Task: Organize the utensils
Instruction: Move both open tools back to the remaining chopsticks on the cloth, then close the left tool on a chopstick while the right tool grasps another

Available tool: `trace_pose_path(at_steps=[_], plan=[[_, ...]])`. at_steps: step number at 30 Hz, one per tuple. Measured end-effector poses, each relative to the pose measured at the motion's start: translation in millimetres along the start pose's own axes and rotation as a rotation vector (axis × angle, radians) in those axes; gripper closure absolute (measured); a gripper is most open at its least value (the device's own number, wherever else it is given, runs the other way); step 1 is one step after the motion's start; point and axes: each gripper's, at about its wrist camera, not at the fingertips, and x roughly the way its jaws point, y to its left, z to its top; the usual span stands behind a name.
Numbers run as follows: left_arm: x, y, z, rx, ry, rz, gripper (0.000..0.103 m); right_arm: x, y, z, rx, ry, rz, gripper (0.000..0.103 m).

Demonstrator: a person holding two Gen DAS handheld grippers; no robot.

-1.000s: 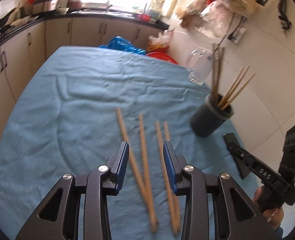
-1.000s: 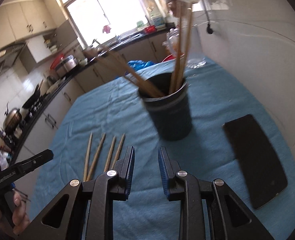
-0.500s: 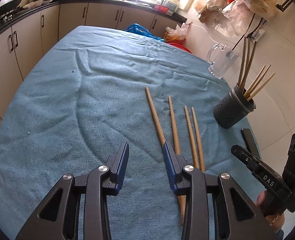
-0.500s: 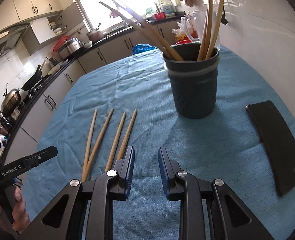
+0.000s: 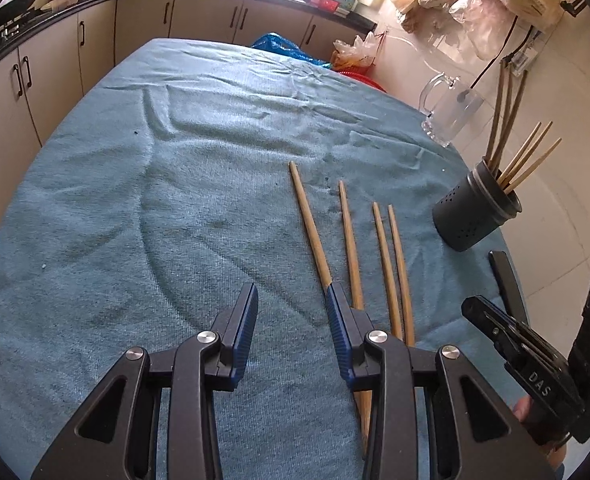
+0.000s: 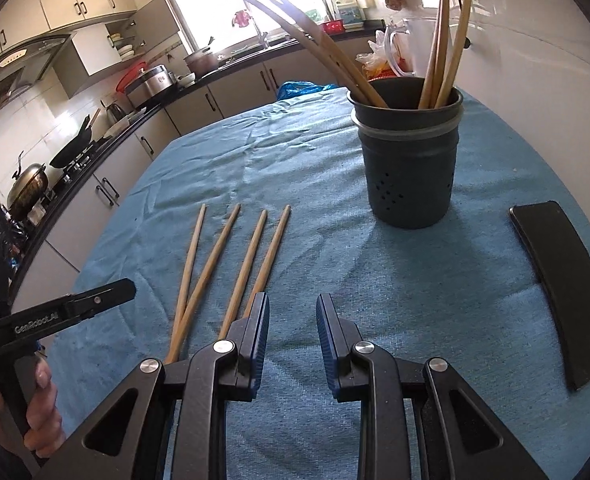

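Just right of left hand-held gripper (image 5: pixel 291 330), chopsticks (image 5: pixel 349 232)

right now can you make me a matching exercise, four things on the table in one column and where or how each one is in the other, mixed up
Things:
1. loose chopsticks
2. holder
3. glass mug
4. black slab

Places or states:
A. upright, with chopsticks standing in it
B. flat on the cloth, right of the holder in the right wrist view
C. lying side by side on the cloth
D. clear and empty, beyond the holder by the wall

Pairs: 1-C, 2-A, 3-D, 4-B
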Motion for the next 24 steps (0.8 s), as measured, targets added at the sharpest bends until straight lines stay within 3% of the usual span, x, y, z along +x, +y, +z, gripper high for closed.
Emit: trace_pose_path(at_steps=[19,24], plan=[[51,-7,38,-0.040,0.117,-0.032,0.069,-5,10,4,-0.026,-0.008,0.017,0.077],[64,-13,48,-0.047,0.133,-0.009,0.071,-4,10,7,-0.027,0.001,0.020,0.077]])
